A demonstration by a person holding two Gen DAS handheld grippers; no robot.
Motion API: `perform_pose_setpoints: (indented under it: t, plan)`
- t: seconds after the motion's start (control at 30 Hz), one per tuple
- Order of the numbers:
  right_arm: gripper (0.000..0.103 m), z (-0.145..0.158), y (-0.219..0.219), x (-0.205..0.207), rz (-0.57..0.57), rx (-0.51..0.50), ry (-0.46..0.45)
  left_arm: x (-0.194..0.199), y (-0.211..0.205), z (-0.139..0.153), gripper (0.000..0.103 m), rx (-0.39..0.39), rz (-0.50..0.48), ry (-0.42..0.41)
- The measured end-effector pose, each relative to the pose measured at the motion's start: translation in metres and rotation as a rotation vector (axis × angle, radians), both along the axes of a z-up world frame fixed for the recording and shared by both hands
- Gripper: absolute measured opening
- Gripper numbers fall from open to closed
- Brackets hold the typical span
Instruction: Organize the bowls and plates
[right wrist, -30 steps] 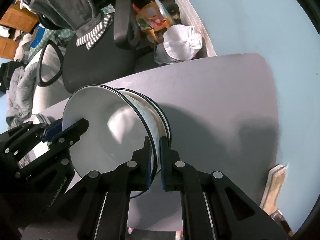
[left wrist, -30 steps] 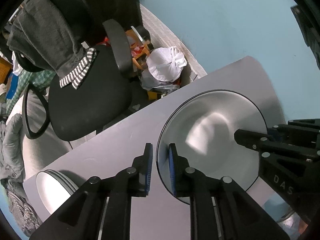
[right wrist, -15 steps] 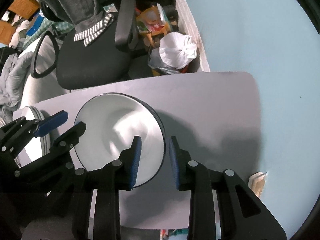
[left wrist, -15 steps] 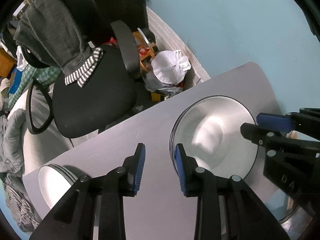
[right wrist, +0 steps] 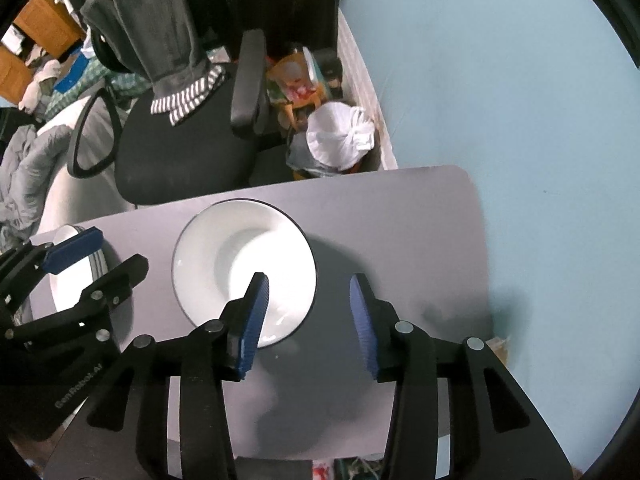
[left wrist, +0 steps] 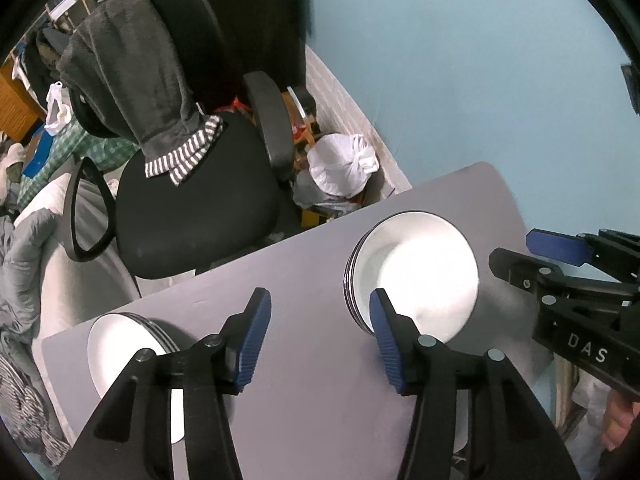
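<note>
Left tongs [left wrist: 316, 340] and right tongs [right wrist: 308, 320] both empty, jaws opening — deep-plate stack [right wrist: 224, 248] rested on worktop [right wrist: 400, 216]; second plate stack [left wrist: 120, 344] apart, possibly unmerged.

so the worktop [right wrist: 400, 220] is a flat grey-lilac, and the stack of deep plates [right wrist: 244, 268] on it is plain white with a thin dark rim. second plate stack [left wrist: 120, 344] at the corner looks the same, white with dark edges. both claws are black with ribbed blue pads [left wrist: 252, 340]. office chair [left wrist: 192, 208] is black, the towel [left wrist: 132, 80] over it charcoal with a black-and-white striped hem. wall [right wrist: 500, 80] is pale blue, tied bag [right wrist: 340, 136] white
</note>
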State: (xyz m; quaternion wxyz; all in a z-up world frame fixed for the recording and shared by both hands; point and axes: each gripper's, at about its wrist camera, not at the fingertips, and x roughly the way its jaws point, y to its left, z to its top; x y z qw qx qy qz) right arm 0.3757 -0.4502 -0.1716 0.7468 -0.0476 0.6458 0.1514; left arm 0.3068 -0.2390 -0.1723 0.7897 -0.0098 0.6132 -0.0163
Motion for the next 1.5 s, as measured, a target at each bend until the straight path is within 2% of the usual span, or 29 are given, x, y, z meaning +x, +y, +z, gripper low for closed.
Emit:
perform_pose_setpoints:
  t: [0.17,0.33,0.53,0.67,0.8,0.97,1.17,1.5]
  plan:
    - [0.055,0.016,-0.002,-0.01,-0.016,0.01,-0.041,-0.009,0.006,0.02,0.058,-0.019,0.014,-0.04]
    - [0.059,0.032,-0.002,-0.018,-0.023,0.023,-0.077,-0.017,0.008,0.037,0.061,-0.022,0.009,-0.084]
    - [0.062,0.046,-0.003,-0.022,-0.036,0.049,-0.104,-0.02,0.012,0.045,0.063,-0.037,0.007,-0.096]
    - [0.063,0.049,-0.004,-0.022,-0.04,0.048,-0.116,-0.019,0.014,0.042,0.073,-0.044,0.007,-0.095]
    - [0.063,0.039,-0.009,-0.016,-0.033,0.028,-0.101,-0.014,0.011,0.03,0.073,-0.039,0.005,-0.064]
    - [0.063,0.013,-0.017,-0.003,-0.027,0.051,-0.033,-0.004,0.007,0.002,0.073,-0.029,0.005,0.001]
    - [0.063,-0.02,-0.023,0.011,-0.016,0.072,0.055,0.009,0.006,-0.037,0.073,-0.077,0.038,0.121]
    - [0.063,-0.064,-0.029,0.029,-0.006,0.143,0.174,0.022,0.004,-0.075,0.073,-0.108,0.087,0.21]
